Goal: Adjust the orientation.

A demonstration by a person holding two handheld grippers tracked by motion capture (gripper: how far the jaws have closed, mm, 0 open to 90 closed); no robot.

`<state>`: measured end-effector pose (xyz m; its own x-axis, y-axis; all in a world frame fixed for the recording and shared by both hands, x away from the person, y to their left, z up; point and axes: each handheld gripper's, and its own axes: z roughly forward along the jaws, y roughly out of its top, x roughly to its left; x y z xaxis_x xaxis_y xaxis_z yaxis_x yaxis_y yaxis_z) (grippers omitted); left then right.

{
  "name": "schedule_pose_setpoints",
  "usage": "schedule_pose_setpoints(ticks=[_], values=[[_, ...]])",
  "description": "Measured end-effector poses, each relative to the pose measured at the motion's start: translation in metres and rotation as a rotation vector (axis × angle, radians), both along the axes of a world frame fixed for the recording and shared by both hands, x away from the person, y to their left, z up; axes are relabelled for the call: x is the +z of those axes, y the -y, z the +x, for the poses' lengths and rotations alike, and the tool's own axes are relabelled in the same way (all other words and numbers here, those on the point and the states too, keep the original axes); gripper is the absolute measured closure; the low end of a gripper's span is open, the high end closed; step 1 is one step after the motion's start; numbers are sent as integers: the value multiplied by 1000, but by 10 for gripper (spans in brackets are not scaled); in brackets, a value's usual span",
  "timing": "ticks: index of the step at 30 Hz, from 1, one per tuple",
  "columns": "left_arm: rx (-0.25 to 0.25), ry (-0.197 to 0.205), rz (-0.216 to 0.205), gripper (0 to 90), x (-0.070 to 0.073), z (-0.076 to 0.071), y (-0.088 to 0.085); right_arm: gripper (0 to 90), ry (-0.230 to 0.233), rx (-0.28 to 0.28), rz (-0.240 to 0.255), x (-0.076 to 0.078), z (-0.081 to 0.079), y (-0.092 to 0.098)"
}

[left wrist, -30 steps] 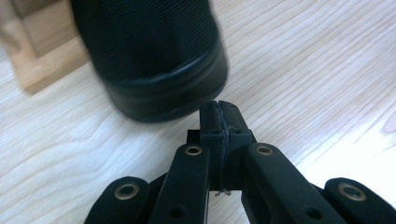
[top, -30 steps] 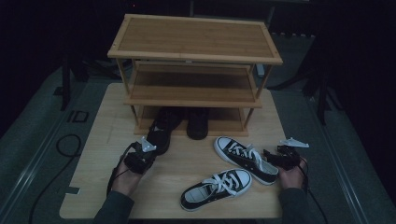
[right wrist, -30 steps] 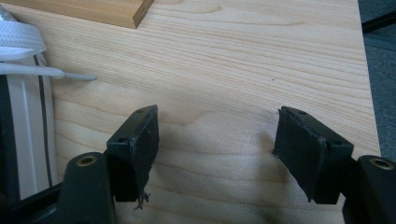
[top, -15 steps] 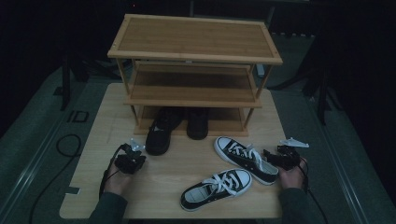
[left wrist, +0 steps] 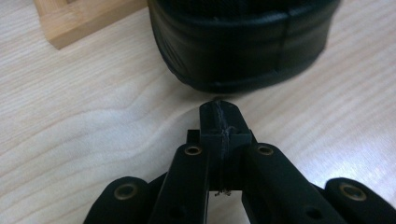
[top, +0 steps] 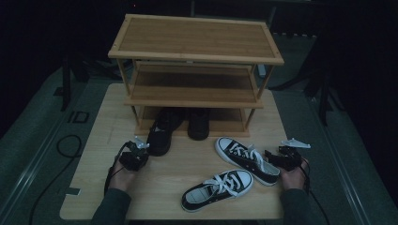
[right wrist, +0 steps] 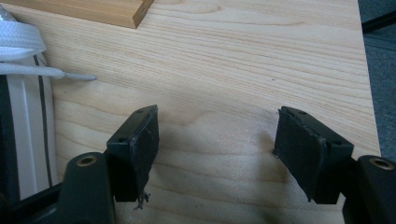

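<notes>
A black shoe [top: 161, 134] stands half under the wooden rack [top: 195, 96] toward the bench's [top: 94, 173] far left, its heel just ahead of the left gripper [top: 139, 149], whose fingers are pressed together on nothing. The right gripper [top: 276, 157], fingers spread wide and empty, rests near the right edge beside a black-and-white sneaker [top: 246, 159]. The shoe looks light, its upper soft; the firm heel collar seems the likeliest hold.

The high view looks forward and down over the wooden table [top: 187, 183] toward the shoe rack [top: 195, 70]. The left gripper view sits low, very near a black shoe [left wrist: 243, 42]. The right gripper view skims the same tabletop beside a white-laced sneaker [right wrist: 21, 107]
</notes>
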<state>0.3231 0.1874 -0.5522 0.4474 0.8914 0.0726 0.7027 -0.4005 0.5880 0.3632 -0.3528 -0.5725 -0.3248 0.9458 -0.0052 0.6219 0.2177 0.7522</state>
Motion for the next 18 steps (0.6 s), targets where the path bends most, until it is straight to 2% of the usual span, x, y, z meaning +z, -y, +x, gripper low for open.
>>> schedule_pose_setpoints(ticks=[7,10,18], values=[[18,1,-3,896,0,8,0,303,0,-1,2,0,0,0],[29,3,-18,896,0,11,0,303,0,-1,2,0,0,0],[30,2,-27,896,0,19,5,303,0,-1,2,0,0,0]])
